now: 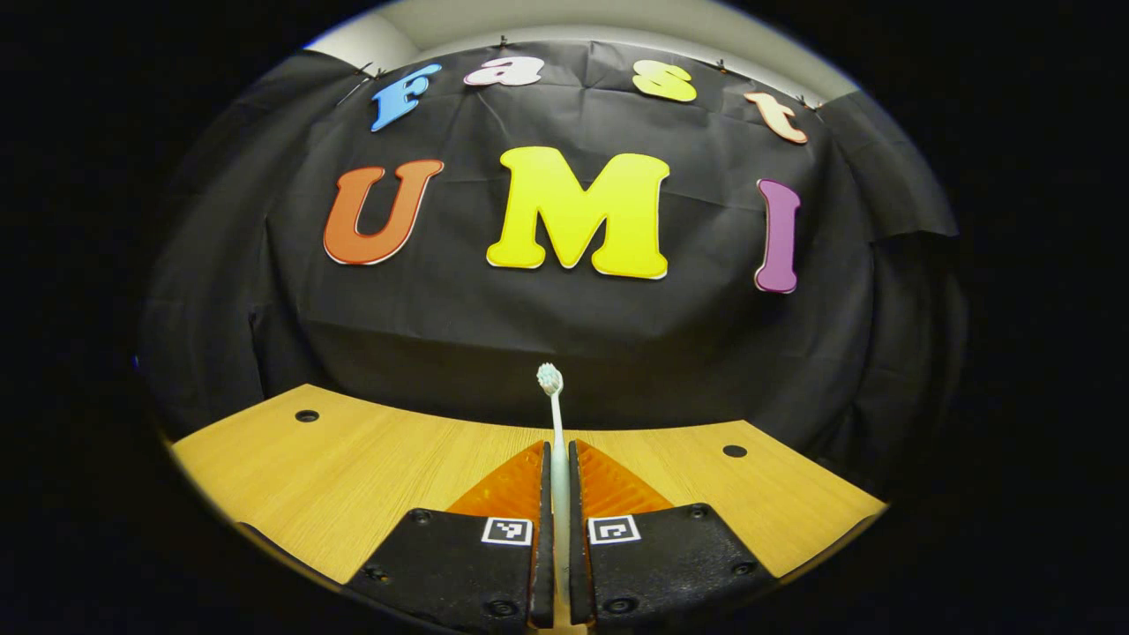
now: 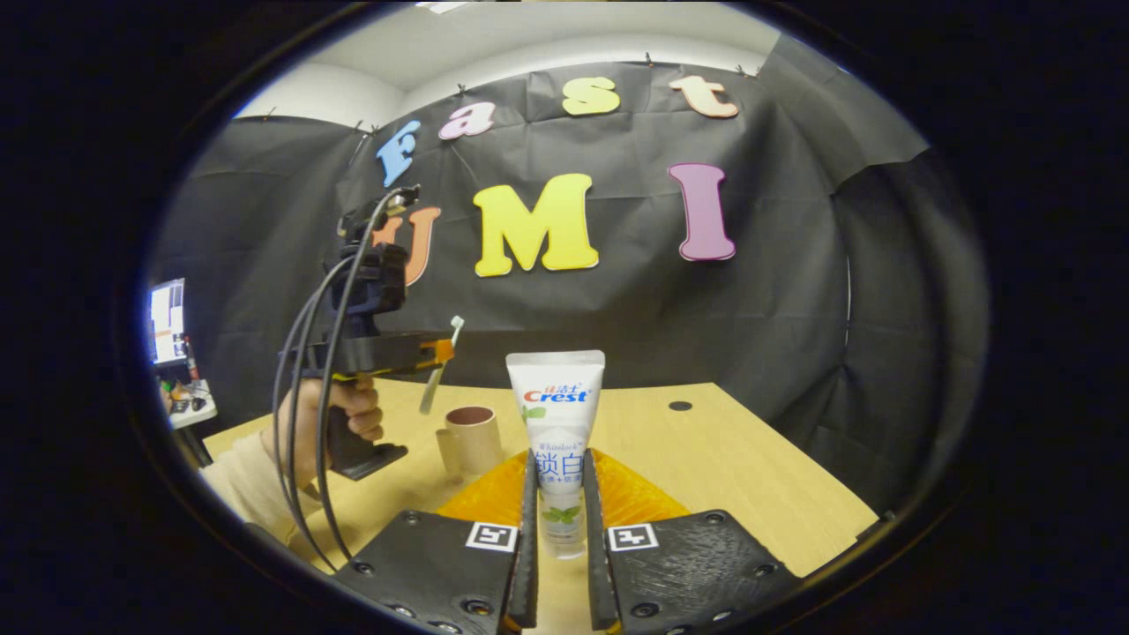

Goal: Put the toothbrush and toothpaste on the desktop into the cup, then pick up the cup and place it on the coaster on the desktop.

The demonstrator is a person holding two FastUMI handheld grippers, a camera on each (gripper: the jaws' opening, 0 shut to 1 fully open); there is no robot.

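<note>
One toothbrush (image 1: 556, 423), one toothpaste (image 2: 556, 423) — each gripped; one cup (image 2: 470, 438).

Cup (image 2: 469, 438) left of toothpaste (image 2: 556, 414)

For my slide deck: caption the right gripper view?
Right gripper clamps toothpaste upright; left gripper holds toothbrush above cup.
</note>
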